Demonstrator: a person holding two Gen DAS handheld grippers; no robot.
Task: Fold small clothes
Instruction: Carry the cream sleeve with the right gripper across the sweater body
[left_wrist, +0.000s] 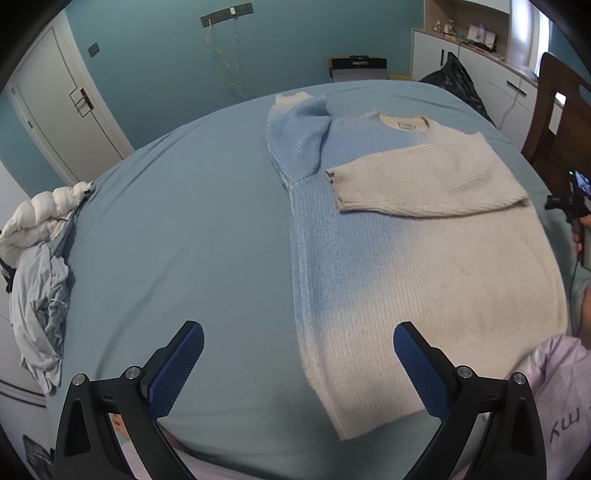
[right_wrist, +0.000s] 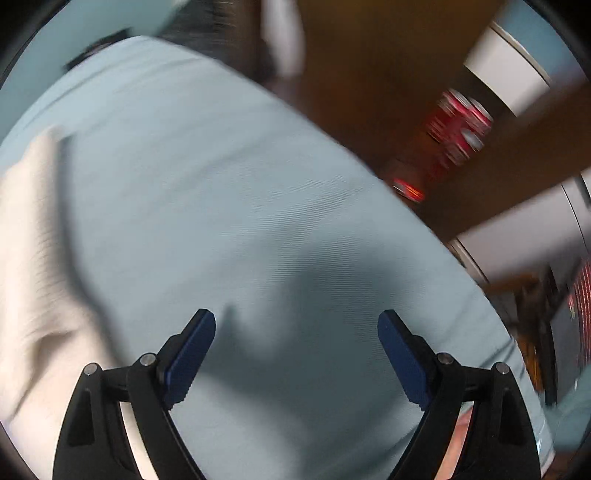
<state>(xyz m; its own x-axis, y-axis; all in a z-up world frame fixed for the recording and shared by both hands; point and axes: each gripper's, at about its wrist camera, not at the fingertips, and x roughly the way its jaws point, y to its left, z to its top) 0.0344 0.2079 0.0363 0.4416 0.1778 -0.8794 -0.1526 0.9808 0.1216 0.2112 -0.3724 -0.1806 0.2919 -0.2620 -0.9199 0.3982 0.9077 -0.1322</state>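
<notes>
A knit sweater (left_wrist: 424, 266), light blue fading to cream, lies flat on the blue bed sheet (left_wrist: 184, 240). Its cream sleeve (left_wrist: 424, 184) is folded across the chest and its blue sleeve (left_wrist: 299, 136) is folded over at the far left shoulder. My left gripper (left_wrist: 298, 332) hangs open above the sweater's near hem, nothing between its blue pads. In the blurred right wrist view, my right gripper (right_wrist: 296, 317) is open over bare sheet (right_wrist: 240, 184), with the sweater's cream edge (right_wrist: 33, 258) to its left. In the left wrist view the right gripper's handle (left_wrist: 574, 210) shows at the right edge.
A white puffer jacket (left_wrist: 40, 218) and a crumpled grey garment (left_wrist: 37, 306) lie at the bed's left edge. A wooden chair (left_wrist: 557, 122) and black bag (left_wrist: 454, 81) stand beyond the right side. Red cans (right_wrist: 458, 129) sit past the bed's right edge.
</notes>
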